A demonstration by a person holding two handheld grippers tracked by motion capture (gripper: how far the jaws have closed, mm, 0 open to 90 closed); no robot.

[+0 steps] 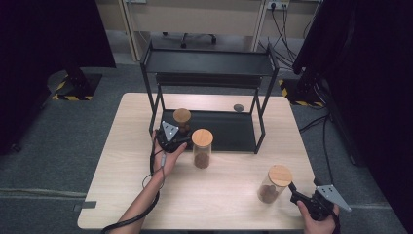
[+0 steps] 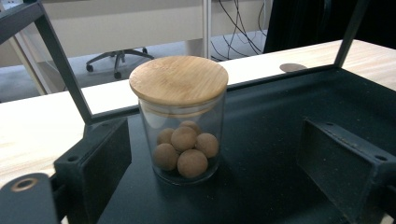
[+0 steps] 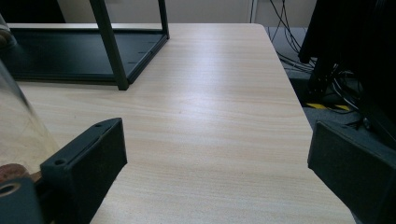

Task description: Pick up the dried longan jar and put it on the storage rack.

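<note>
Three glass jars with wooden lids hold brown balls. One jar (image 1: 182, 119) (image 2: 183, 121) stands on the lower shelf of a black rack (image 1: 229, 132). My left gripper (image 1: 177, 136) (image 2: 222, 158) is open around it, and both jaws stand clear of the glass. A taller jar (image 1: 202, 148) stands on the table just in front of the rack. The third jar (image 1: 273, 184) (image 3: 14, 135) stands near the table's front right. My right gripper (image 1: 298, 195) (image 3: 219, 168) is open just right of it, with bare table between the jaws.
The rack has a top shelf (image 1: 209, 62) and thin posts (image 3: 110, 44) at its corners. A small grey disc (image 1: 238, 107) (image 2: 293, 67) lies on the wooden table (image 1: 229, 200) behind the rack. Cables and dark stands are on the floor at the right.
</note>
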